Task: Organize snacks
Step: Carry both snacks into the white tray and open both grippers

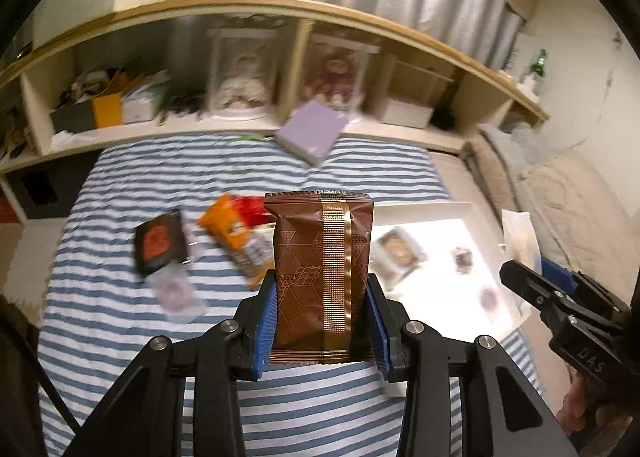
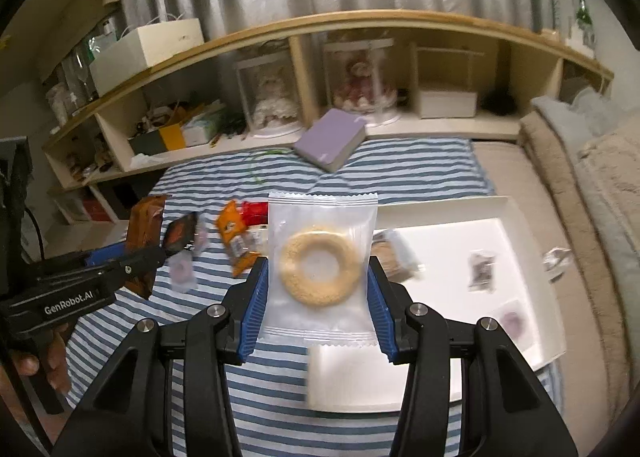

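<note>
My left gripper (image 1: pixel 321 289) is shut on a brown snack packet (image 1: pixel 322 257) and holds it upright above the striped cloth (image 1: pixel 120 193). My right gripper (image 2: pixel 318 271) is shut on a clear packet with a ring biscuit (image 2: pixel 320 261), also held up. A white tray (image 2: pixel 536 265) on the right holds several small packets (image 2: pixel 482 271). Loose snacks lie left of the tray: an orange packet (image 1: pixel 230 229), a black packet (image 1: pixel 158 243), a red packet (image 1: pixel 252 207), and a clear pouch (image 1: pixel 176 289). The other gripper shows at the right edge of the left wrist view (image 1: pixel 516 277) and at the left of the right wrist view (image 2: pixel 152 257).
A purple box (image 1: pixel 312 131) lies at the far edge of the cloth. Behind it stands a wooden shelf unit (image 1: pixel 280 3) with dolls in clear cases and boxes. Beige and grey bedding (image 2: pixel 592 177) lies to the right of the tray.
</note>
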A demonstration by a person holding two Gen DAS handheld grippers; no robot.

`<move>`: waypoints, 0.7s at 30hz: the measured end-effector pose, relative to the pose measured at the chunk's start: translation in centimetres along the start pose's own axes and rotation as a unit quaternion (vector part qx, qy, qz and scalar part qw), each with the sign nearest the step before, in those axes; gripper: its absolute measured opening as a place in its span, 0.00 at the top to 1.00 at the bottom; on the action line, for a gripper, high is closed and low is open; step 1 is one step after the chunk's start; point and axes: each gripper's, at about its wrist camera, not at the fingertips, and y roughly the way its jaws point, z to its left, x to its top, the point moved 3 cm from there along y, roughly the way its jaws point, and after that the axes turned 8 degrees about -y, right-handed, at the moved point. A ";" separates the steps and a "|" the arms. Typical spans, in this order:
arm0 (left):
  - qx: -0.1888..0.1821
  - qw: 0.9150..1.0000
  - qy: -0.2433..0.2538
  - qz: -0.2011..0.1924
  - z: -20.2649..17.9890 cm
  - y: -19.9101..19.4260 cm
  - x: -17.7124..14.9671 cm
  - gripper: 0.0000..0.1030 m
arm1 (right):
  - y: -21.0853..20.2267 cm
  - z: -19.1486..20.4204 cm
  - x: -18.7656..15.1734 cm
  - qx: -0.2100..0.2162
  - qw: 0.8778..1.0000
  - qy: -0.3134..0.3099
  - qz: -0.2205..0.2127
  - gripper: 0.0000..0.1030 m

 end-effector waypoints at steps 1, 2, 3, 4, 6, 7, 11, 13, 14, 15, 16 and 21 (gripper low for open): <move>-0.004 1.000 0.004 0.000 -0.5 0.2 0.0 0.61 | -0.5 -0.8 -0.1 -0.007 1.000 -0.002 -0.003 0.54; -0.008 1.000 0.008 0.000 -1.2 0.4 -0.1 0.61 | -0.9 -1.3 -0.2 -0.014 1.000 -0.005 -0.005 0.54; -0.014 1.000 0.011 0.001 -2.0 0.6 -0.2 0.61 | -1.3 -2.0 -0.4 -0.023 1.000 -0.008 -0.006 0.54; -0.018 1.000 0.014 0.003 -2.6 1.0 -0.2 0.61 | -1.5 -2.5 -0.6 -0.030 0.999 -0.010 -0.006 0.54; -0.030 0.999 0.020 0.009 -4.2 1.8 -0.6 0.61 | -1.7 -3.9 -1.0 -0.046 0.999 -0.008 -0.003 0.54; -0.034 0.999 0.022 0.011 -4.8 2.3 -0.6 0.61 | -1.8 -4.5 -1.2 -0.050 0.999 -0.004 -0.002 0.54; -0.050 0.998 0.033 0.030 -7.7 4.9 -1.2 0.61 | -1.6 -7.4 -2.0 -0.066 0.998 0.019 0.008 0.53; -0.056 0.997 0.038 0.044 -9.1 6.5 -1.8 0.61 | -1.3 -8.6 -2.5 -0.071 0.997 0.026 0.016 0.53; -0.059 0.996 0.041 0.051 -9.8 7.3 -2.0 0.61 | -1.1 -9.3 -2.8 -0.074 0.997 0.029 0.020 0.53; -0.061 0.995 0.044 0.059 -10.6 8.2 -2.4 0.62 | -1.0 -9.9 -3.0 -0.076 0.996 0.033 0.025 0.53; -0.062 0.995 0.046 0.066 -11.1 9.2 -2.5 0.61 | -0.7 -10.6 -3.4 -0.076 0.996 0.038 0.030 0.53; -0.063 0.992 0.045 0.103 -13.0 13.8 -3.7 0.61 | 1.4 -13.3 -5.1 -0.066 0.993 0.064 0.068 0.53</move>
